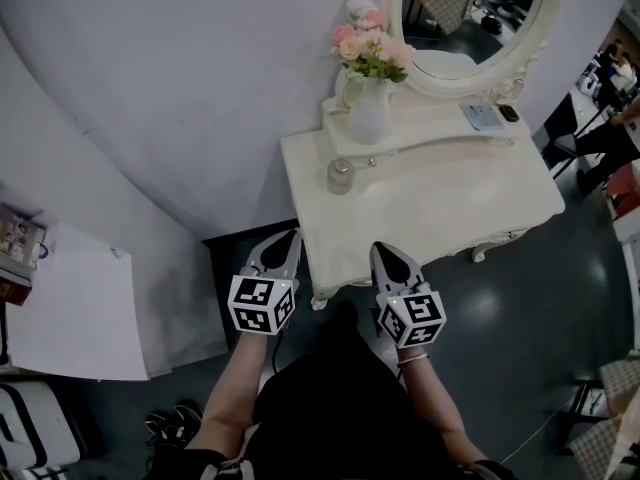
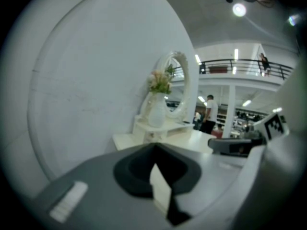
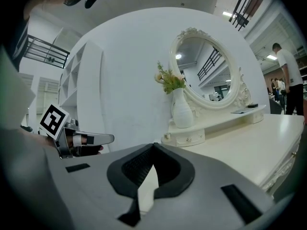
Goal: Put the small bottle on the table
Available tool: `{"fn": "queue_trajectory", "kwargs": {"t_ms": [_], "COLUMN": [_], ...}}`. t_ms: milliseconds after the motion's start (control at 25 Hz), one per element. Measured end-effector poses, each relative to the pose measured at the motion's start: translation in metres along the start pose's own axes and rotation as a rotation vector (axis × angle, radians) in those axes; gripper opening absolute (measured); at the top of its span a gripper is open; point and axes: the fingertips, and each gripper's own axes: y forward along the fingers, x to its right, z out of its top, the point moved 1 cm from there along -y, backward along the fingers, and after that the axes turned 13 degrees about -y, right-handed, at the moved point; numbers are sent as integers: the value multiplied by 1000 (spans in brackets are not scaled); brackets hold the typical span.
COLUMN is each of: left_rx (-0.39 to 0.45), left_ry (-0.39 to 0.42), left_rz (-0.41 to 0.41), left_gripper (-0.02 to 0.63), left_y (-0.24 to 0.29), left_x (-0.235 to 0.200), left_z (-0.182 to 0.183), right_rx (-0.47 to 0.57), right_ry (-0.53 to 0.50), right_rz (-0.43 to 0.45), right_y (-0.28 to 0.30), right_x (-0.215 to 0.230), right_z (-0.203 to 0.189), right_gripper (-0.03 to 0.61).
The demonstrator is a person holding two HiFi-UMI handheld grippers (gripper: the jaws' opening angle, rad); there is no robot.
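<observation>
The small bottle, clear glass with a silvery cap, stands upright on the white dressing table, in front of its raised shelf at the left. Both grippers hover at the table's near left corner, well short of the bottle. My left gripper is just off the table's left edge; my right gripper is over the front edge. Each is shut and holds nothing. In the left gripper view its jaws meet with nothing between them. The right gripper view shows the same of its own jaws.
A white vase of pink flowers stands on the shelf, under an oval mirror. A phone and a card lie on the shelf's right end. A curved white wall rises left of the table. Dark floor lies to the right.
</observation>
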Motion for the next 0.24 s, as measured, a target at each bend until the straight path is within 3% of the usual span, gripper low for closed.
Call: {"fn": "queue_trajectory", "kwargs": {"t_ms": [240], "left_rx": [-5], "left_ry": [2], "left_rz": [-6], "left_gripper": [8], "left_y": [0], "left_x": [1], "left_z": [-3], "right_rx": [6], "right_ry": [10], "right_rz": [0], "right_y": [-1], "right_x": [1], "right_z": [-1], "right_gripper": [3]}}
